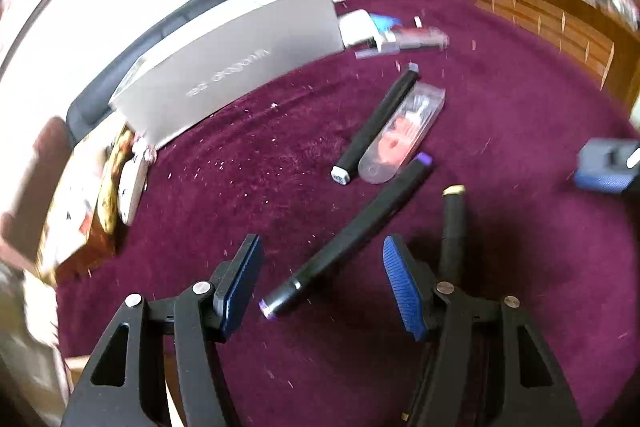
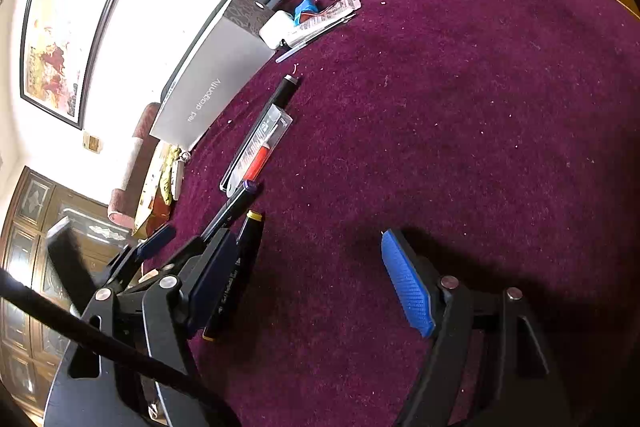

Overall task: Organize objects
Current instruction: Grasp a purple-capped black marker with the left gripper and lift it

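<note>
Slim black marker (image 1: 348,239) — purple-tipped — on fuzzy maroon cloth (image 1: 500,99)

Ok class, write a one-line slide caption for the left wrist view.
Open left gripper above a purple-capped black marker on the maroon cloth, nothing gripped.

Three slim black marker pens (image 1: 376,123) lie on the maroon carpet-like cloth (image 1: 500,107): one white-capped, one purple-tipped (image 1: 352,235), one yellow-tipped (image 1: 453,227); one clear plastic blister pack with red contents (image 1: 400,135); one flat grey cardboard box (image 1: 232,67)
</note>
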Tool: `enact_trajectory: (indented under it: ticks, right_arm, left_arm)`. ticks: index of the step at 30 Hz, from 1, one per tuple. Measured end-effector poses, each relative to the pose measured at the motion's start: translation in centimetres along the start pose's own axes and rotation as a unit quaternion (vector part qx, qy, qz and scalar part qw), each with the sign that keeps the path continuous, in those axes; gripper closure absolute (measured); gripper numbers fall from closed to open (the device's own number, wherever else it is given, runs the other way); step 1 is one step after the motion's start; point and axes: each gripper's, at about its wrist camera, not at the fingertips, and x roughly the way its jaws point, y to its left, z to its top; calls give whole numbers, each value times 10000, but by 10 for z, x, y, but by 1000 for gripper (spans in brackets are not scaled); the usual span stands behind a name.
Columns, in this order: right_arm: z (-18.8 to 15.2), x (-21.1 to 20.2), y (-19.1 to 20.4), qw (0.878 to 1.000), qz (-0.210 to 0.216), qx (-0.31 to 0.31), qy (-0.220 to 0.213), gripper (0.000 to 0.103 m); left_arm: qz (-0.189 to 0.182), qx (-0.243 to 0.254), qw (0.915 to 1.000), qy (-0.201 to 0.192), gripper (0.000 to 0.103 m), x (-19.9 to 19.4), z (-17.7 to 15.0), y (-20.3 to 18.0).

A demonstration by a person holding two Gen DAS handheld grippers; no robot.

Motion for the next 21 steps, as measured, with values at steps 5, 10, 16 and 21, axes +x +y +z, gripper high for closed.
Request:
enact_trajectory:
  ticks: [5,10,16,21]
  right_arm:
    - [-1,2,3,9999,-77,-105,-17,28]
    - [-2,3,5,9997,-148,-177,-43,28]
    - [-4,4,10,9990,-294,-319,-95,28]
    - [-7,6,15,9976,-457,-500,-150,27]
  left_arm:
    - [-37,182,9998,20,53,20,4,-6]
    - [-732,-108,9964,411,92,8,-4,-17]
    - [-1043,-428,9917,613,92,-7,-22,-31]
    - [-423,-195,9987,193,90,1,-7,-50]
